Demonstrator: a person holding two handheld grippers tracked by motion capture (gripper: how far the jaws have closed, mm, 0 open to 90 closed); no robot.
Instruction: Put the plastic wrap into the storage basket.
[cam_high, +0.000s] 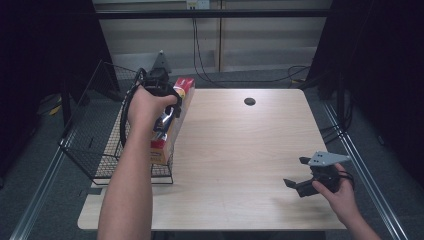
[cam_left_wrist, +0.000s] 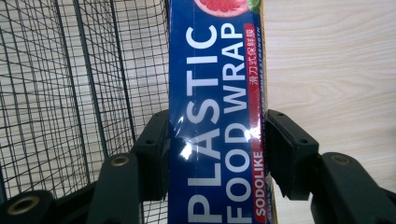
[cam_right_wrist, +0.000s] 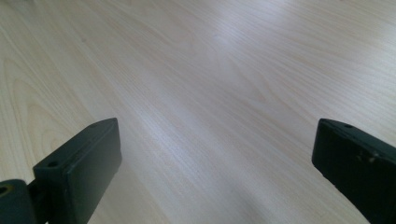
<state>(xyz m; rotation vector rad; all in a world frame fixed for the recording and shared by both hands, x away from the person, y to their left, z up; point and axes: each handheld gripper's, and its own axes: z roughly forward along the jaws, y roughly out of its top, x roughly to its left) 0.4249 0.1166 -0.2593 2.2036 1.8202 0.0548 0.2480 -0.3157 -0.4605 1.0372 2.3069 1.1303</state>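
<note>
Two black jaws of the left gripper (cam_left_wrist: 215, 140) are clamped on a long blue box of plastic food wrap (cam_left_wrist: 217, 93), one pad pressing each long side of it. The box runs straight out from between the jaws, its white lettering reading along its length and a pink fruit picture at the far end. To one side of the jaws stands the wire basket (cam_left_wrist: 70, 93), its black mesh close against the box's edge; to the other side lies the bare pale wood of the table (cam_left_wrist: 336, 70).

From the high view, the left gripper (cam_high: 167, 112) holds the box (cam_high: 172, 125) near its middle, the box sloping with one end low by the basket (cam_high: 90, 135) rim and the other end higher, just beyond the jaws. The person's left hand (cam_high: 145, 107) wraps the gripper's body.

Well apart from all this, the right gripper (cam_high: 296, 175) sits low over the table (cam_high: 240, 150) near its front corner, held by the right hand (cam_high: 337, 192). Its jaws stand wide apart, nothing between them but wood grain, as the right gripper view (cam_right_wrist: 215, 168) confirms.
</note>
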